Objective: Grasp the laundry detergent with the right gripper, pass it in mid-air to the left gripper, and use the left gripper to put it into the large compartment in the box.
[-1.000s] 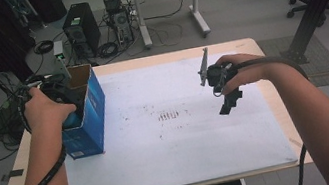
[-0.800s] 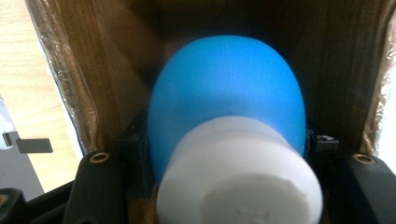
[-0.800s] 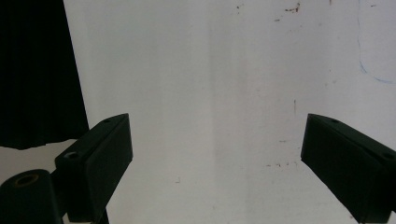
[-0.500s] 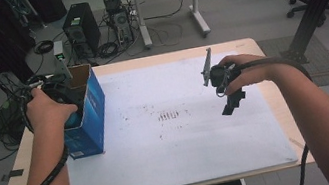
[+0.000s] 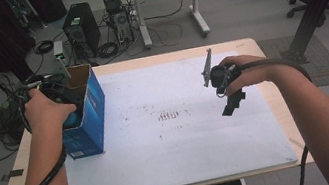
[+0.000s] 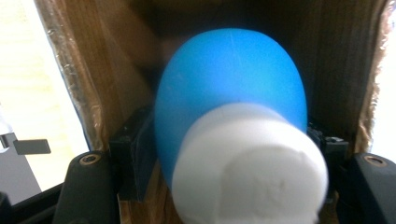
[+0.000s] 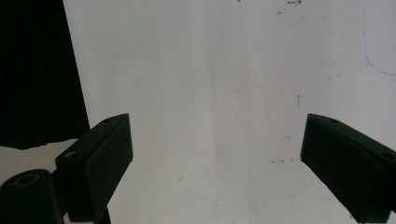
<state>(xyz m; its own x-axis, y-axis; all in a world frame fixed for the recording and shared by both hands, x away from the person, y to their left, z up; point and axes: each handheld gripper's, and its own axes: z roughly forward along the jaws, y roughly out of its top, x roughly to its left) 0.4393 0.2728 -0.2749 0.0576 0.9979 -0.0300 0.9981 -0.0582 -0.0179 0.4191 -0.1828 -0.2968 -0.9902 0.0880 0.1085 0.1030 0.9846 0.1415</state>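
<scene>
- We see a white mat (image 5: 175, 136) covering most of a light wooden table (image 5: 276, 104); bare wood shows as a strip along the far edge and down both sides.
- A blue cardboard box (image 5: 86, 118) stands upright on the mat's left edge, top open, brown inside.
- Right of the box the mat lies open and bare, marked by dark smudges near its middle.
- Our left hand (image 5: 46, 109) holds the left gripper (image 5: 59, 97) at the box's open top, pointing into it.
- In the left gripper view, the left gripper (image 6: 224, 144) has its jaws pressed against both sides of a blue egg-shaped object (image 6: 233, 88) with a white end (image 6: 250, 168) facing the camera. The brown walls of the box (image 6: 116, 60) stand close on both sides.
- The blue body is smooth and rounded; the white end is blurred, with a faint raised mark we cannot read.
- Our right hand (image 5: 251, 75) holds the right gripper (image 5: 229, 99) above the mat, well to the right of the box, near the mat's right edge.
- In the right gripper view, the right gripper (image 7: 215, 158) has its jaws spread wide with nothing between them, above the mat (image 7: 210, 70).
</scene>
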